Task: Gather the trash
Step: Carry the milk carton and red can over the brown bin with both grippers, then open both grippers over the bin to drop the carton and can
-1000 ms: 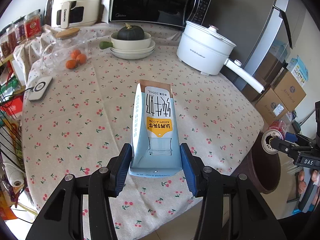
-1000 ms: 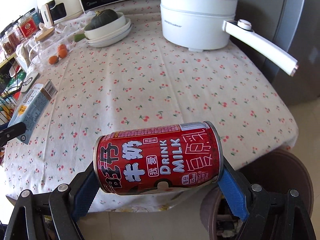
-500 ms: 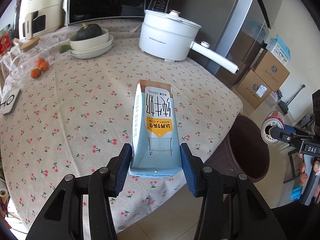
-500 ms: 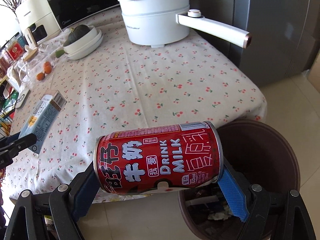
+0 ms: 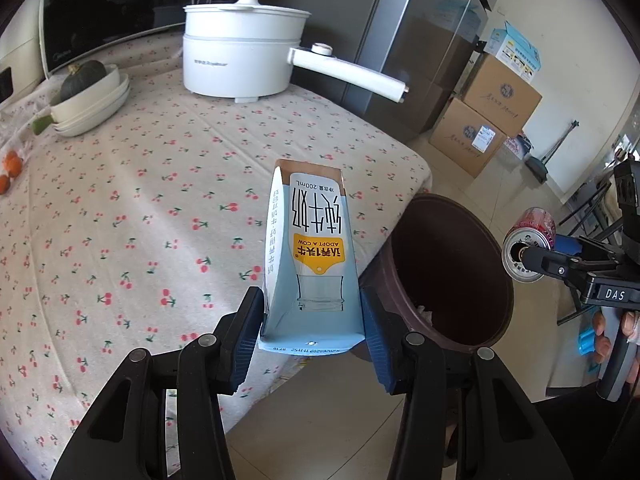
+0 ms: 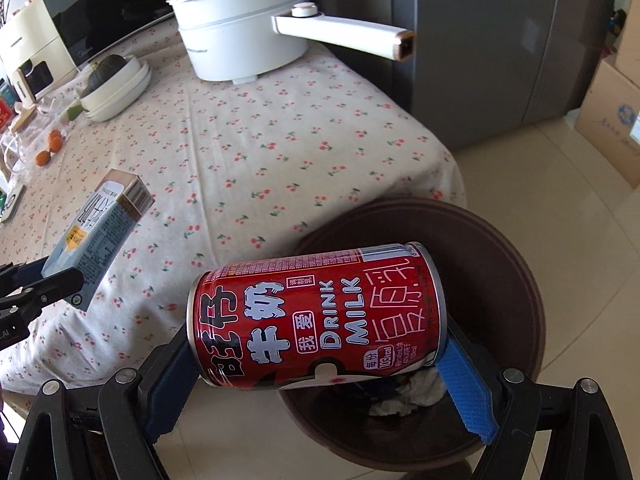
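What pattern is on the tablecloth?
The tablecloth is cream with small red cherries on green stems, clearest in the right wrist view.

My fingers (image 5: 244,332) pinch a pale-blue milk carton (image 5: 310,256) by the table (image 5: 120,200) edge; my red can (image 6: 316,316) lies sideways above the brown bin (image 6: 516,280).

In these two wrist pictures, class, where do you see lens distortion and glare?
Left wrist view: dark fisheye corners, the fridge edge bows, sunlight brightens the tablecloth. Right wrist view: the bin rim curves, highlights streak the red can, floor tiles glare.
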